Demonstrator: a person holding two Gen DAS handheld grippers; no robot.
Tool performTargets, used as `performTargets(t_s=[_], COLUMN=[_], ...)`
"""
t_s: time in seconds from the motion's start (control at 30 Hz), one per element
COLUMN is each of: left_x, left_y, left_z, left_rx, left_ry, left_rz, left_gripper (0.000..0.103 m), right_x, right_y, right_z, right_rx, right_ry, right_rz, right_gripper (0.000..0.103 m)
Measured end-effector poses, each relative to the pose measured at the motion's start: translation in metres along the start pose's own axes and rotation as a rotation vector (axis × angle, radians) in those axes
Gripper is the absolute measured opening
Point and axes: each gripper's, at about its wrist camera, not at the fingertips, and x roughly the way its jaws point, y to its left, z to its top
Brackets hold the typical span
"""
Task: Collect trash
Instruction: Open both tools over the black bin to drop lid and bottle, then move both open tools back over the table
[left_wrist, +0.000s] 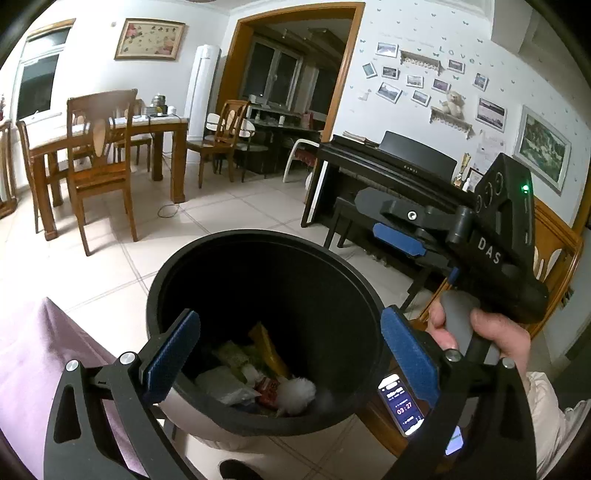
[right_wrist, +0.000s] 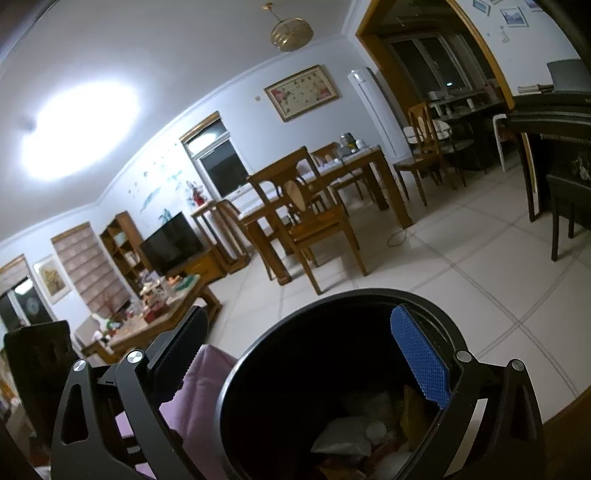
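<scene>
The bin (left_wrist: 266, 332) stands just below both hand-held grippers, left (left_wrist: 288, 365) and right (right_wrist: 310, 354); both are spread wide and empty, trash (left_wrist: 258, 373) lying inside.

Both tongs are black frames with round silver screws at the joints and blue textured pads on the inner faces of the fingers. The right tongs (left_wrist: 402, 236) carry white letters "DAS" on the body and a small green light. The hand (left_wrist: 480, 332) comes out of a pale, cream-coloured sleeve (left_wrist: 554, 417).
</scene>
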Motion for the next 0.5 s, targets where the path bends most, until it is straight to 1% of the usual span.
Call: performTargets(t_s=[0.17,0.3,0.4,0.5], left_x=[-0.017,-0.043,-0.071,-0.101], left_y=[0.006,0.019,0.038,0.061], left_z=[-0.002,-0.011,-0.023,-0.034], left_rx=[-0.005,-0.018,-0.039,-0.079], left_ry=[-0.013,-0.024,-0.029,-0.032], left_rz=[0.018,0.056,0.104,0.157], left_gripper=[0.098,0.098,0.098,0.098], right_x=[0.004,0.010,0.020,0.031], right_y=[-0.001,0.012,0.024,0.046], right_z=[0.002,-0.005,-0.009,-0.018], right_rx=[-0.001,-0.017,-0.032,-0.054], right_ry=[0.008,0.031,0.059,0.097], right_rz=[0.002,0.012,0.026,0.051], right_gripper=[0.098,0.098,0.098,0.098])
